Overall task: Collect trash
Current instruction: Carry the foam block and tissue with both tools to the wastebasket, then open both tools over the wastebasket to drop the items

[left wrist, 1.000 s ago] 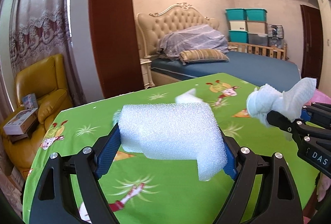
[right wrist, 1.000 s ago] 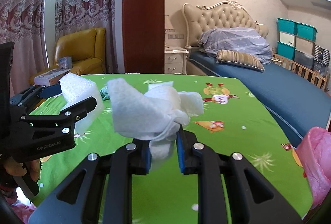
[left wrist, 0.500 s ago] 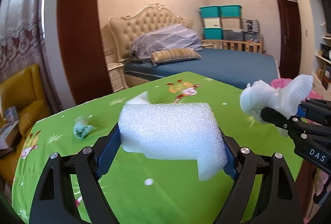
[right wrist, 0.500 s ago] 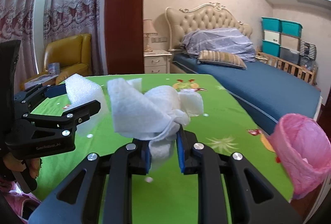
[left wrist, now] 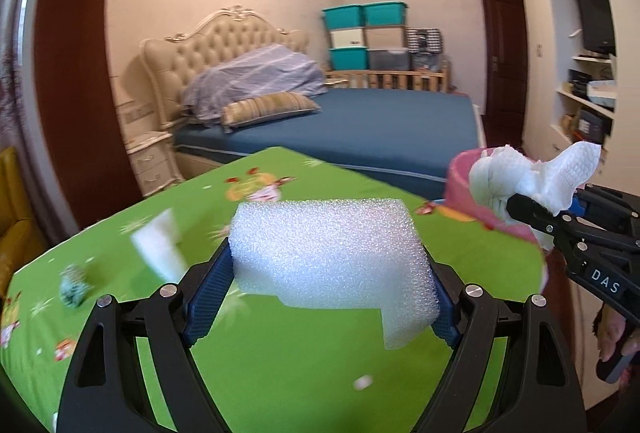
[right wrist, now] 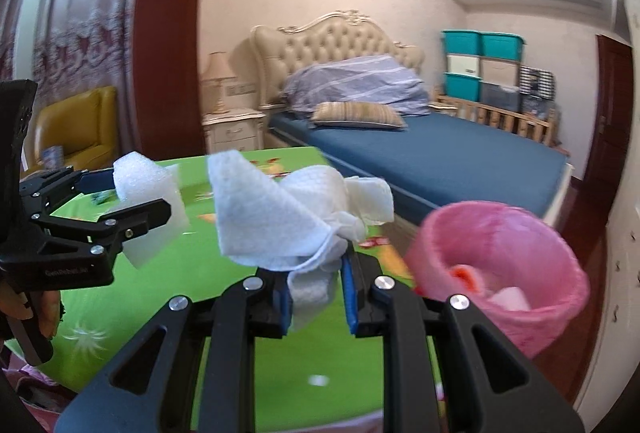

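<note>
Left tongs (left wrist: 332, 285): clamped on a white, coarse-celled foam block (left wrist: 332, 253), blue pads pressing both its ends; block held above the desk, not touching it.
Right tongs (right wrist: 318, 297): clamped on a crumpled white paper towel wad (right wrist: 288, 217), its loose folds fanning up and left over the fingers.
Desk (left wrist: 280, 373): green cartoon-print cloth; far edge runs diagonally in front of the blue-sheeted bed (right wrist: 440, 153), right edge falls off just short of the bin.
Bin: pink plastic-lined trash bin (right wrist: 500, 265) just beyond the desk's right edge, mouth open, some scraps already inside; the paper wad is near its rim, to the left.
Open room: bare green cloth under and ahead of both tongs; the two tongs sit side by side, apart.
Left on desk: a white foam scrap (left wrist: 158, 245) and a small teal crumpled wad (left wrist: 72, 287), both blurred, far left.
Change: view has swung right since a second ago; the bin is now large in the right wrist view and newly showing in the left; both grips unchanged.
</note>
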`<state>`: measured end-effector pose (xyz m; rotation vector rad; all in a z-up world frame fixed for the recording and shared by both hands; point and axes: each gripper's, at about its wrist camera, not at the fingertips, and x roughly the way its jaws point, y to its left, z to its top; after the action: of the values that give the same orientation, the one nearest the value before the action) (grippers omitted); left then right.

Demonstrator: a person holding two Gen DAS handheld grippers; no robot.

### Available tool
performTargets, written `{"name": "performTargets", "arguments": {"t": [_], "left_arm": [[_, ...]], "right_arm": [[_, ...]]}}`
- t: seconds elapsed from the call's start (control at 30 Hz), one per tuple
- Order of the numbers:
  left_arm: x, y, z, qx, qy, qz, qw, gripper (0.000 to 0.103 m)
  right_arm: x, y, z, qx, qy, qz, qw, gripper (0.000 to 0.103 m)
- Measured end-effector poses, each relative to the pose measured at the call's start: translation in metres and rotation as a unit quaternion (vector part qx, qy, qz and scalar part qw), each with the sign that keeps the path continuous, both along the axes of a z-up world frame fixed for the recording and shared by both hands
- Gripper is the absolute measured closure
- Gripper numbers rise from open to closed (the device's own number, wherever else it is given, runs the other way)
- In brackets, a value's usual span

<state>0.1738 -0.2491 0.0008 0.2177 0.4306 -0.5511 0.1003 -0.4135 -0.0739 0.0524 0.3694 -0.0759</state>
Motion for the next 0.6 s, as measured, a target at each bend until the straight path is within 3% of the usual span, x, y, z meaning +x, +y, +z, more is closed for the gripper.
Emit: {"name": "performTargets", "arguments": {"t": [0.3,0.6], "left_arm": [[0.019,-0.082,0.008,-0.017,0.034,-0.086,0.9956,0.024],[0.028,-0.181,0.013,-0.024,0.031,-0.154,0.9874,0.024]], "right_arm": [[-0.023,-0.092,-0.009,0.005,0.008,-0.086,0.996,0.083],[-0.028,-0.157,-0.012,0.008,0.007,-0.138,0.990,0.082]]}}
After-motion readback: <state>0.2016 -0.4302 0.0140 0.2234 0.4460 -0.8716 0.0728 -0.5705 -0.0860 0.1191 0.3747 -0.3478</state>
